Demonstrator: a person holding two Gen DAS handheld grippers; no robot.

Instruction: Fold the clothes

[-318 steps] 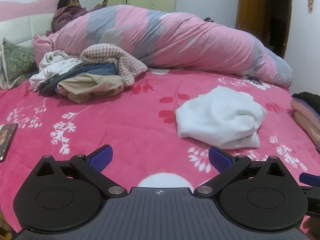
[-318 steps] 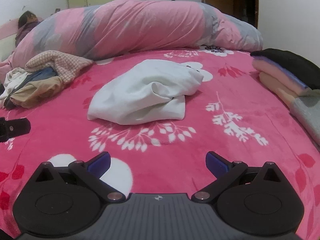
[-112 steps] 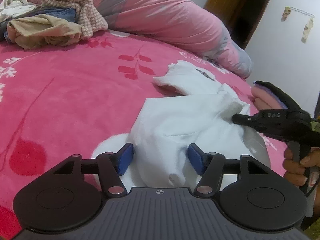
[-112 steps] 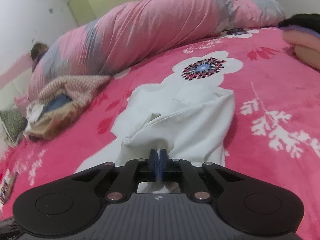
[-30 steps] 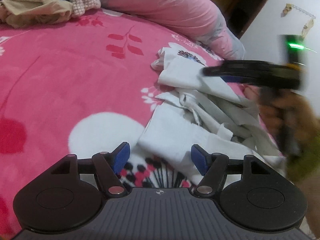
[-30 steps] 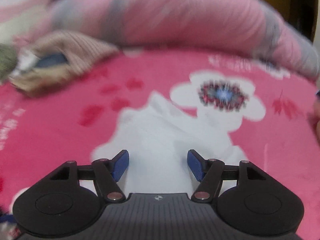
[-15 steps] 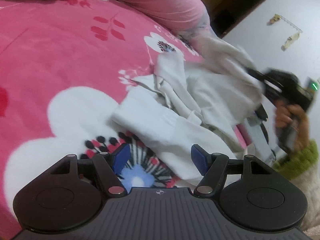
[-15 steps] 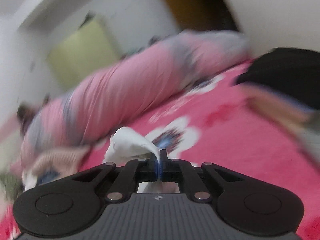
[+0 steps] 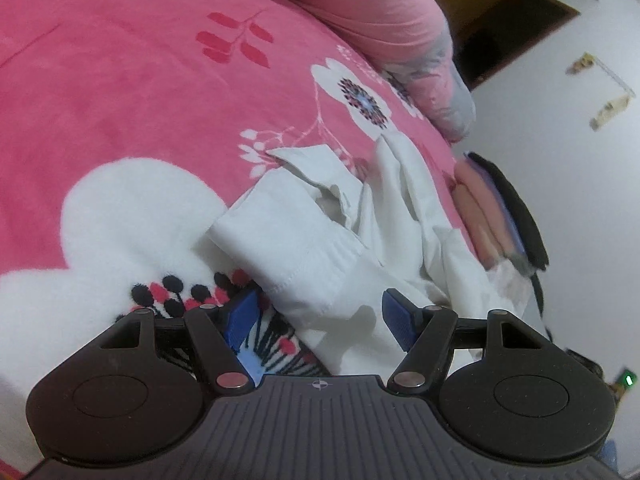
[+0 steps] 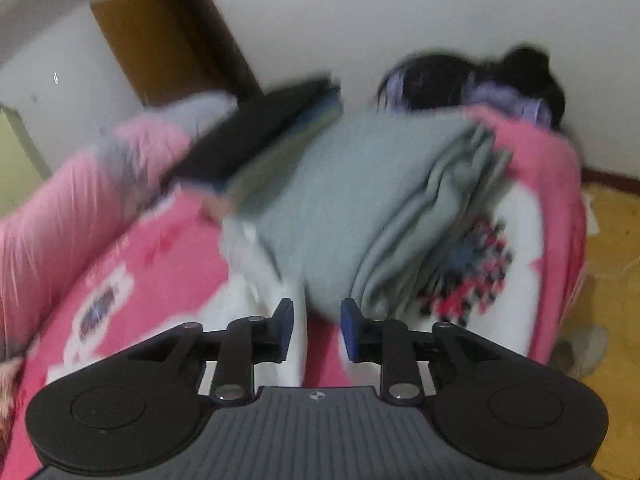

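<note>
The white garment (image 9: 320, 236) lies crumpled on the pink floral bedspread (image 9: 120, 92). The left gripper (image 9: 320, 322) hangs over its cuff, blue pads spread wide. The right gripper (image 10: 316, 330), jaws partly apart and holding nothing, faces a blurred stack of folded clothes (image 10: 352, 184).

Bed (image 9: 120, 80) under pink floral blanket: white flower, red leaf sprigs. Rolled pink-grey duvet (image 9: 360, 12) along far side. Brown door (image 10: 160, 52) in white wall (image 10: 400, 8). Yellow floor (image 10: 612, 240) beside the bed; a pale shoe (image 10: 588, 346) on it. Small hanging thing on wall (image 9: 608, 104), too small to identify.
</note>
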